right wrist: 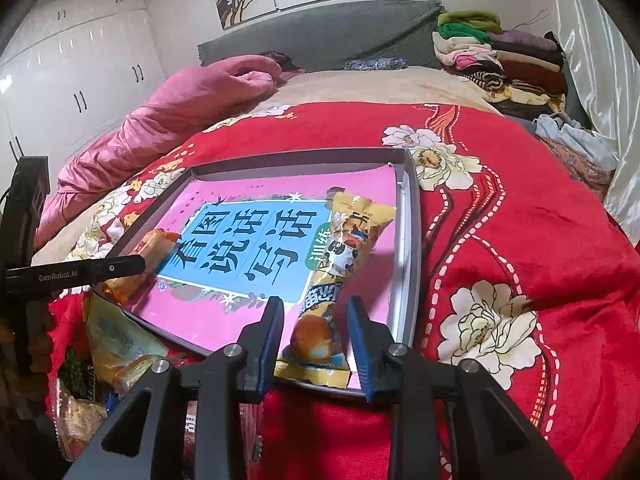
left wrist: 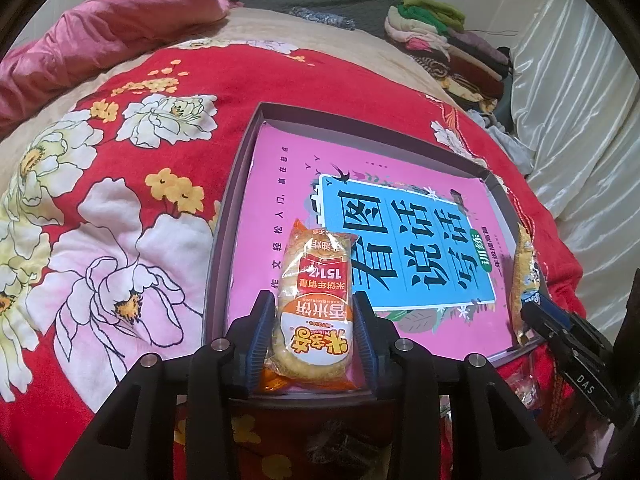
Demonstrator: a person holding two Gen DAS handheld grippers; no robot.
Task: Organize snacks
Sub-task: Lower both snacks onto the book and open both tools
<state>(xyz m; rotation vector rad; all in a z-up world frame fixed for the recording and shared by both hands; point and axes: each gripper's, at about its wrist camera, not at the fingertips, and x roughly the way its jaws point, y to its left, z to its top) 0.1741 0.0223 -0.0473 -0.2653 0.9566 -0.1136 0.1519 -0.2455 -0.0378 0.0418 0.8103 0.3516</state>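
A shallow dark box lined with a pink book cover lies on the red floral blanket; it also shows in the right wrist view. My left gripper is shut on an orange rice cracker pack over the box's near left part. That pack and the left gripper show at the left in the right wrist view. My right gripper has its jaws around a yellow snack pack lying in the box's right side, with small gaps at the pads. That pack shows in the left wrist view.
More snack packs lie heaped below the box's near left edge. A pink quilt lies at the far left. A stack of folded clothes sits at the far right. A white curtain hangs on the right.
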